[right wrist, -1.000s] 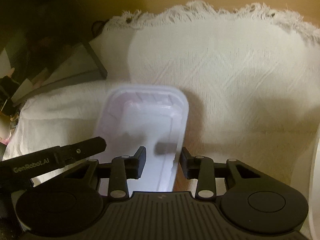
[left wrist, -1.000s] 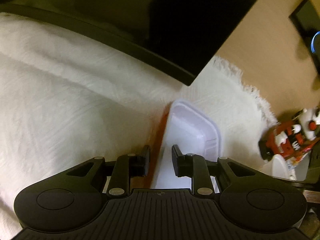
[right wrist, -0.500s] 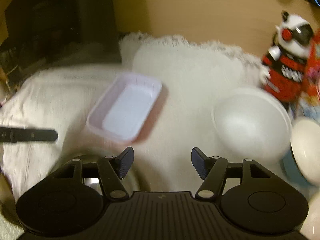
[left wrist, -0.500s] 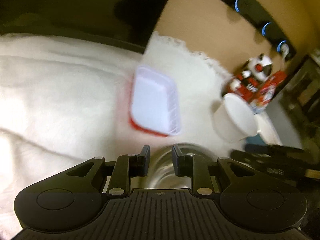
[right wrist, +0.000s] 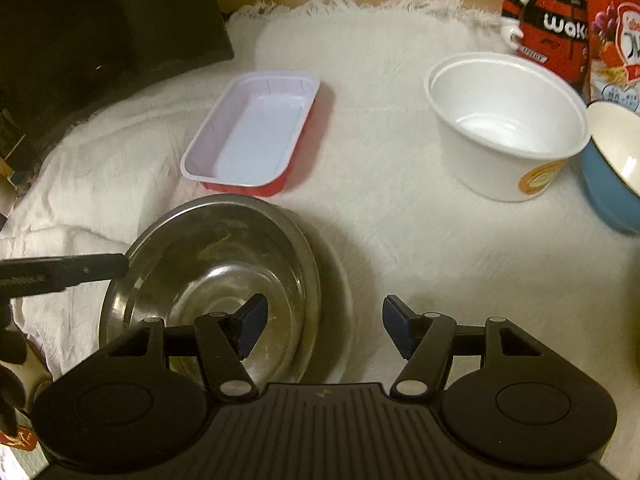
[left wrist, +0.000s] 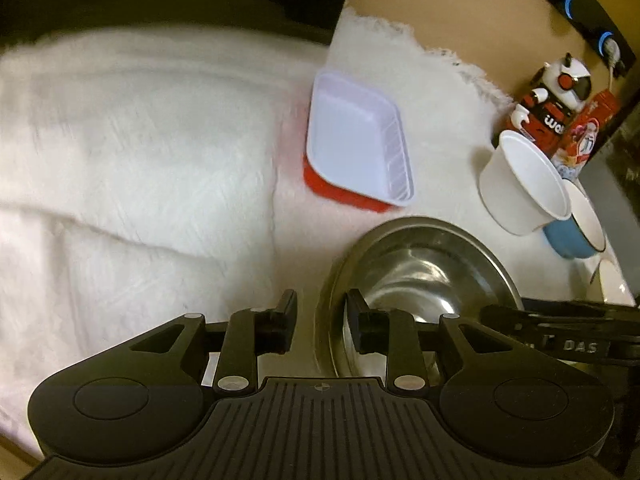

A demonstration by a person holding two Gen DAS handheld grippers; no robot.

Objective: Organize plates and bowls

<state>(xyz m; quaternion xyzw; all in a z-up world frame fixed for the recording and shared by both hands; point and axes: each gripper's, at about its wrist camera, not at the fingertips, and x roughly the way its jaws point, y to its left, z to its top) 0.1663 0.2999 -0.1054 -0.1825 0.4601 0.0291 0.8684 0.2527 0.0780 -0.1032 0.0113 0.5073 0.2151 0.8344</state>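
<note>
— Two hand-held grippers, what state?
— The left hand-held gripper (left wrist: 318, 322) straddles the steel bowl's (left wrist: 420, 276) near rim, jaws narrow and opening, pads off it. The right hand-held gripper (right wrist: 320, 330) stands half spread and grips nothing, its left finger over that bowl.
— And around the steel bowl?
— The red tray (right wrist: 256, 136) lies just behind it on the white cloth (right wrist: 400, 220); the white tub (right wrist: 506, 120) and blue bowl (right wrist: 612, 172) sit well to its right.
</note>
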